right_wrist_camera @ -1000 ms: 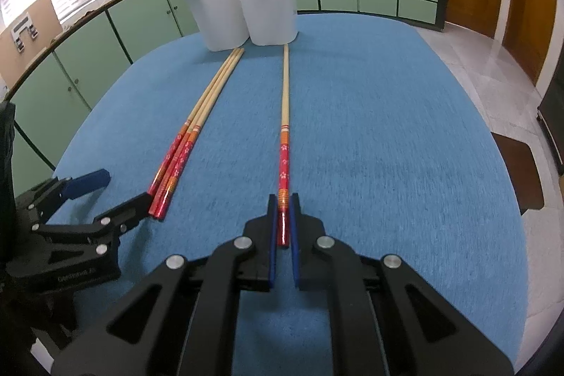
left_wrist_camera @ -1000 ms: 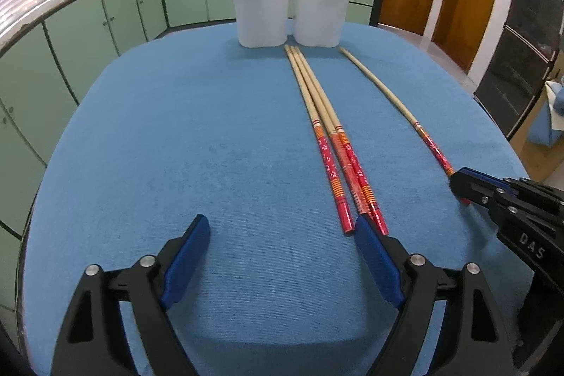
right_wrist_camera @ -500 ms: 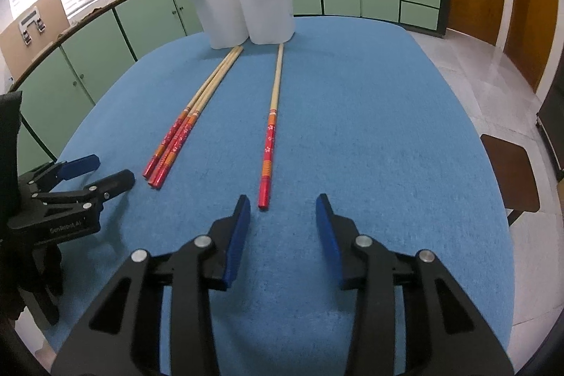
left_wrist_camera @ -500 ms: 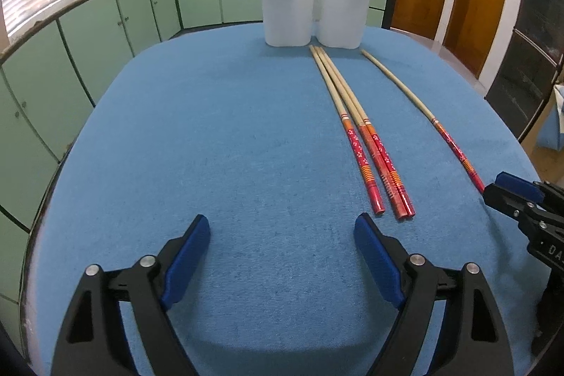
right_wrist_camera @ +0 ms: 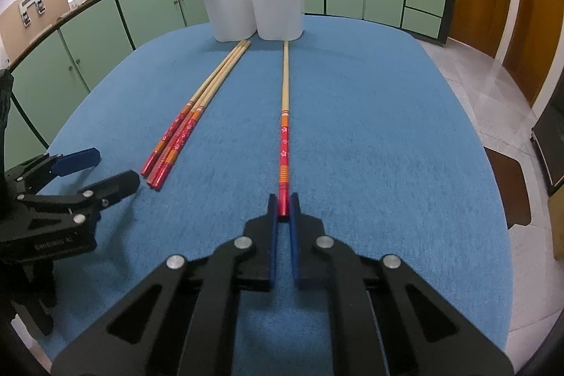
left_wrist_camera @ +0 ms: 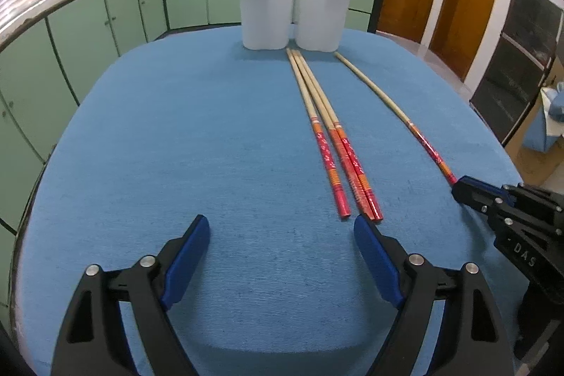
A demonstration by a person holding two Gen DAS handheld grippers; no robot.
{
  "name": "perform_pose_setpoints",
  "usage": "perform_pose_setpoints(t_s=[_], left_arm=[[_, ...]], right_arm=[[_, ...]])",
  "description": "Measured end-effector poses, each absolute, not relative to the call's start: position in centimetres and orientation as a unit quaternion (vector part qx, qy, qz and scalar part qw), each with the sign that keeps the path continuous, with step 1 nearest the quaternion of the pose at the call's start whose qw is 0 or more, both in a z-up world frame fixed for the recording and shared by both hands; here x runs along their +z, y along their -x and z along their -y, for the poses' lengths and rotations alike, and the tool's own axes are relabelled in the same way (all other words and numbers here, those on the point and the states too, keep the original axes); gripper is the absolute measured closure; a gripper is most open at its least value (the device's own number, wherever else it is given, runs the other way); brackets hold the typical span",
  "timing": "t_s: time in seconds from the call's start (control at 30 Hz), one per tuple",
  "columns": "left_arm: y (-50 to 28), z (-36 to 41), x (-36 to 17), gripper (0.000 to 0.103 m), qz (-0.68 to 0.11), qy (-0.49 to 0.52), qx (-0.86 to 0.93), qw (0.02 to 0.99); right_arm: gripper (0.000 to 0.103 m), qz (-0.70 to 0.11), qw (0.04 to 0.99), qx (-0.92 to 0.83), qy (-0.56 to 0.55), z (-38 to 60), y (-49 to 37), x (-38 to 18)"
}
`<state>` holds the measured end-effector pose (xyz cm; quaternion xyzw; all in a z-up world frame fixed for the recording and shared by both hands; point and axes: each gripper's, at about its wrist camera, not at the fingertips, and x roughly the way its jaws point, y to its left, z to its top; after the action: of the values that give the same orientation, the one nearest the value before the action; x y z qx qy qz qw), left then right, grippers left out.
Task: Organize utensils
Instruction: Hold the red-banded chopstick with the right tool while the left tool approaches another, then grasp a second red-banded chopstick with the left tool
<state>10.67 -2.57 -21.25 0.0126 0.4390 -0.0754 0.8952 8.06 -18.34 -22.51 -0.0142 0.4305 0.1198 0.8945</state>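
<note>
Blue cloth tabletop (right_wrist_camera: 387, 136): carries everything here; the far edge holds the holder, the near edge the two tools.
White holder (right_wrist_camera: 253, 2): a two-lobed cup at the far end, upright, with a few utensils already standing in it; this is where I judge the loose sticks are meant to go.
Three chopsticks (left_wrist_camera: 331, 143): lying together, touching side by side, red ends near, pale tips almost at the holder's base.
Single chopstick (right_wrist_camera: 284, 129): lies apart from the three, its long axis running straight away from the right tool toward the holder, red end nearest.
Right gripper (right_wrist_camera: 283, 207): the nearer hand to that stick; its fingers (right_wrist_camera: 271, 210) are pressed in on the red end, pinching it from both sides, in line with the stick's length.
Left gripper (left_wrist_camera: 282, 242): fingers spread wide with nothing between them; the ends of the three sticks lie just ahead of its right finger.
Relation that matters: the stick is gripped at its very end, so lifting should leave the long pale part swinging ahead of the fingers.
</note>
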Motion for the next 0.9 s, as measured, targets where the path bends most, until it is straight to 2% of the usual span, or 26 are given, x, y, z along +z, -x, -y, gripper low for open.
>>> perform_pose_setpoints(t_s=[0.33, 0.4, 0.5, 0.57, 0.67, 0.9], left_arm=[[-11.7, 3.3, -21.5, 0.021, -0.447, -0.019, -0.067, 0.892], [-11.8, 3.3, -21.5, 0.025, -0.446, -0.019, -0.065, 0.893], [-11.7, 3.2, -21.2, 0.048, -0.439, -0.013, -0.07, 0.896], [-11.6, 2.9, -21.1, 0.077, -0.434, 0.002, -0.077, 0.898], [-11.7, 1.8, -21.1, 0.097, -0.433, 0.035, -0.081, 0.897], [-11.3, 1.5, -20.4, 0.097, -0.418, 0.044, -0.081, 0.904]], right_arm=[[0.097, -0.43, 0.895, 0.119, 0.014, 18.3, -8.0, -22.6], [0.097, -0.431, 0.894, 0.12, 0.012, 18.4, -8.0, -22.6], [0.097, -0.431, 0.894, 0.123, 0.004, 18.7, -8.0, -22.6], [0.097, -0.432, 0.893, 0.127, -0.003, 18.9, -8.0, -22.6], [0.097, -0.433, 0.891, 0.133, -0.015, 19.2, -8.1, -22.7], [0.098, -0.42, 0.899, 0.127, -0.002, 18.8, -7.4, -22.0]])
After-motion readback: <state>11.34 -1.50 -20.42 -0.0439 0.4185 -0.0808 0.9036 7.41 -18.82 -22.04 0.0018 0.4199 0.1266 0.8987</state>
